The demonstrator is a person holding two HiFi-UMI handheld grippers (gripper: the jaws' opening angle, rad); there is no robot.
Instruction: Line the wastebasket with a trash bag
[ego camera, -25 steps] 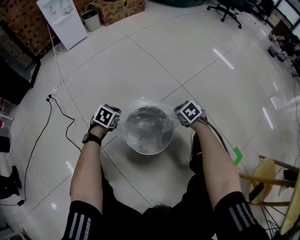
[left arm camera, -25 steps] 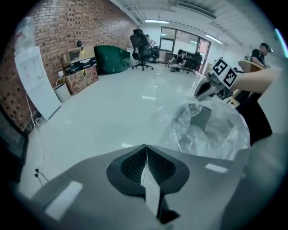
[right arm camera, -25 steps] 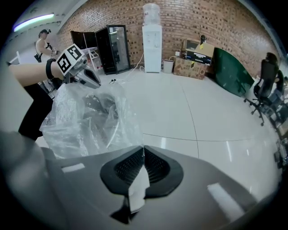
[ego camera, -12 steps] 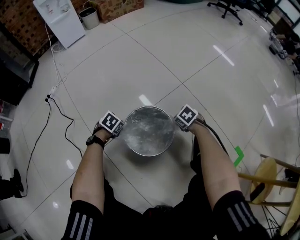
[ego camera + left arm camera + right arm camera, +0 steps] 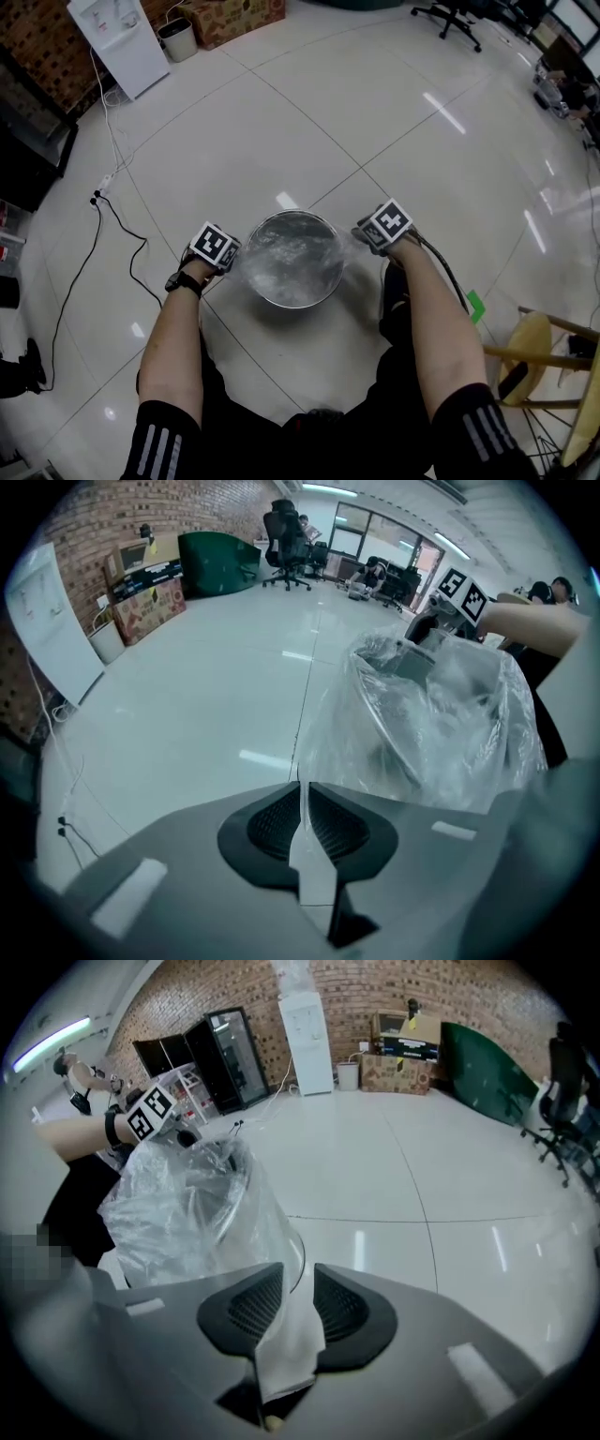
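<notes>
Wastebasket (image 5: 284, 301) on floor (image 5: 375, 122), trash bag (image 5: 292, 262) in it and over its rim, stool (image 5: 530, 361) to its right, water dispenser (image 5: 122, 42) and perhaps a bin (image 5: 179, 39) far behind-left.

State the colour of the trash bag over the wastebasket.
The trash bag is colourless and see-through; left gripper view shows it best.

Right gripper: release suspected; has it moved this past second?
Yes: the right gripper shifted right, away from the wastebasket; its jaws have just been opening, trash bag between.
</notes>
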